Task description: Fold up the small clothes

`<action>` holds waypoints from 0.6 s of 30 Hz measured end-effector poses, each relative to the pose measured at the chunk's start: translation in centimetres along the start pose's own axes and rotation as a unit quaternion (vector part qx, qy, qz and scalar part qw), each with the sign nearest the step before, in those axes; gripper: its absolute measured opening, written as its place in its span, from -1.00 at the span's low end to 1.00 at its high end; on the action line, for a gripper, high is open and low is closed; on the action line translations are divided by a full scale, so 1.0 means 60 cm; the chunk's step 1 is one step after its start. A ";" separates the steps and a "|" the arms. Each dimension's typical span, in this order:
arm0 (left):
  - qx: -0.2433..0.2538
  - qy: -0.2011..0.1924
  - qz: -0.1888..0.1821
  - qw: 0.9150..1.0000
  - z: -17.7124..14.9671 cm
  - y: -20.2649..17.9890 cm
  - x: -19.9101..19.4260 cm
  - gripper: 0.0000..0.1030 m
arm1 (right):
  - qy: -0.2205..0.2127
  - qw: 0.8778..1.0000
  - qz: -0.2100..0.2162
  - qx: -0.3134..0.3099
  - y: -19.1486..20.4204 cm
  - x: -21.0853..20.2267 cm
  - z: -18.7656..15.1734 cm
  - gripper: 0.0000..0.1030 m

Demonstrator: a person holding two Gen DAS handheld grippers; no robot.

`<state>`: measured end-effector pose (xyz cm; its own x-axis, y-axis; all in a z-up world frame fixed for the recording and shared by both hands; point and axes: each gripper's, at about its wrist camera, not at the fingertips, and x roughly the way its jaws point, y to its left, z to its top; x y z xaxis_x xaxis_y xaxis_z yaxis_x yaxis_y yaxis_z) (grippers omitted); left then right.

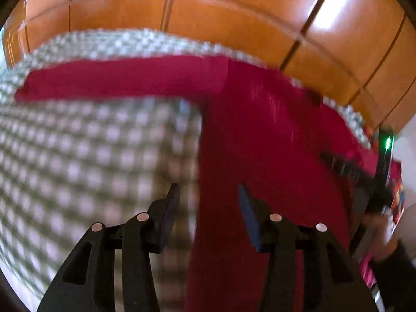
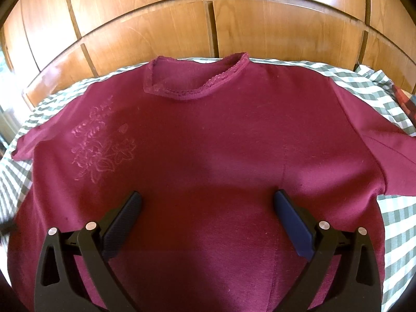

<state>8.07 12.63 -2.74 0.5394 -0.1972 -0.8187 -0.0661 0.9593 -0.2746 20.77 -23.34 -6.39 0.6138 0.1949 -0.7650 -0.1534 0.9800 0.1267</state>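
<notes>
- Shirt: a dark red top lies flat and face up on a bed, spread wide, with its neck hole at the far side.
- Its neck has a thin lace trim, and a pale flower drawing sits on the chest part to the left in the right wrist view.
- One sleeve sticks out to the right, and the other sleeve sticks out to the left.
- In the left wrist view the shirt looks bright red and blurry, and one long sleeve runs off to the left across the bed.
- The bed has a checked cover with green and white squares; it shows on both sides of the shirt and fills the left part of the left wrist view.
- Behind the bed is a wall of shiny brown wood panels with dark lines between them; they look more orange in the left wrist view.
- A bit of plaid cloth peeks out at the far right edge of the bed.
- The left gripper has its two tongs apart with nothing in them; it sits over the shirt's left edge, half above the checked cover.
- The right gripper has its tongs wide apart and holds nothing; it hangs over the lower middle of the shirt.
- At the right of the left wrist view is the other gripper, blurry, with a small green light.
</notes>
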 end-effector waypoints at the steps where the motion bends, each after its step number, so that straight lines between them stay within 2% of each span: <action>1: -0.003 0.019 -0.005 1.000 -0.017 0.004 0.005 -0.15 | 0.001 1.000 -0.001 -0.001 0.001 0.000 0.000 0.94; 2: 0.001 0.022 -0.001 1.000 -0.031 0.005 0.005 -0.34 | 0.002 1.000 -0.002 -0.002 0.002 0.000 0.000 0.94; 3: 0.022 0.018 0.022 0.999 -0.048 0.001 0.001 -0.53 | 0.004 1.000 -0.002 -0.004 0.001 -0.001 0.000 0.94; 4: 0.028 0.017 0.032 0.999 -0.055 0.002 -0.003 -0.59 | 0.007 1.000 -0.002 -0.006 0.001 -0.003 0.000 0.94; 6: -0.010 0.021 0.017 1.000 -0.065 0.022 -0.019 -0.76 | 0.012 1.000 -0.003 -0.010 -0.004 -0.011 -0.003 0.94; 8: -0.030 0.019 0.010 0.999 -0.077 0.038 -0.040 -0.77 | 0.017 1.000 -0.011 -0.007 -0.020 -0.029 -0.012 0.93; 14: -0.001 0.003 0.031 1.000 -0.113 0.023 -0.069 -0.74 | -0.002 0.999 -0.033 0.034 -0.113 -0.133 -0.079 0.93; 16: -0.005 -0.017 0.023 1.000 -0.107 0.013 -0.083 -0.59 | -0.004 0.997 -0.045 0.060 -0.153 -0.171 -0.113 0.93; 17: -0.006 -0.029 0.018 0.999 -0.101 0.007 -0.088 -0.34 | 0.000 0.996 -0.050 0.072 -0.172 -0.188 -0.132 0.93; 18: -0.004 -0.043 0.012 0.999 -0.094 0.000 -0.095 -0.25 | 0.006 0.995 -0.052 0.084 -0.190 -0.203 -0.151 0.88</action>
<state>0.27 12.61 -0.93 0.6078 -0.1566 -0.7785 -0.0860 0.9616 -0.2606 8.00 -37.22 -4.25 0.6104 0.0917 -0.7868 0.0432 0.9880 0.1486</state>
